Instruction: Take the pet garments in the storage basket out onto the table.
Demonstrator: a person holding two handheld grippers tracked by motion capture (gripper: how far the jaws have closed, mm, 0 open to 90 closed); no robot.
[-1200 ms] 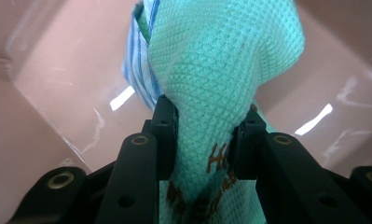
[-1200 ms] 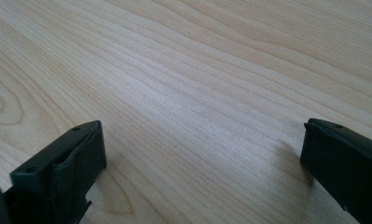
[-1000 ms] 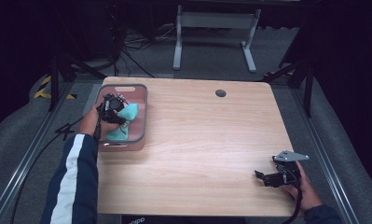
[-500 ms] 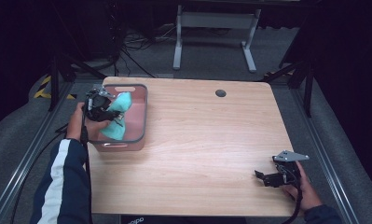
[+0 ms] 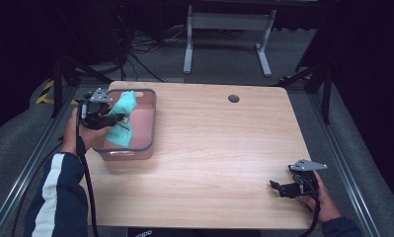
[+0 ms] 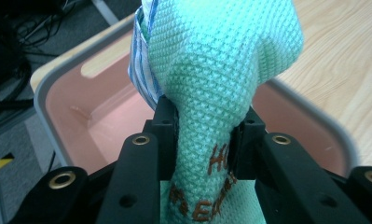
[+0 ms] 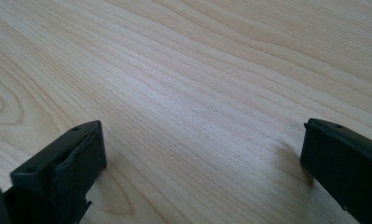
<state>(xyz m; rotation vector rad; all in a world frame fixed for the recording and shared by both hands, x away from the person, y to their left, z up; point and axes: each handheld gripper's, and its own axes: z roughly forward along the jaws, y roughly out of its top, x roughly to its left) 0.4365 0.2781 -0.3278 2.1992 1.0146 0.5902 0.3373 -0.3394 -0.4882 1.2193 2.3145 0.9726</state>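
Left tongs (image 5: 107,118): jaws closed on the teal cloth (image 5: 121,121), pinching a gathered neck of the fabric. In the left gripper view the cloth (image 6: 216,65) bulges above the pads, its waffle weave and orange lettering visible, with a blue-and-white striped layer at its upper left edge.

Cloth position: held over the pink bin (image 5: 146,129), partly hanging inside it, above the bin's left rim. The lower end of the cloth reaches toward the bin floor; whether it touches cannot be determined.

Bin position: on the table (image 5: 219,148) at its far left corner. The bin's left wall lies close to the table's left edge. The grey rim (image 6: 48,100) is rounded at the corners.

Right tongs (image 5: 283,187): jaws wide apart, holding nothing, resting low over bare wood near the table's near right corner, close to its front edge.

Open room: the whole middle of the table between bin and right tongs is unobstructed. A dark round hole (image 5: 233,98) sits near the far edge.
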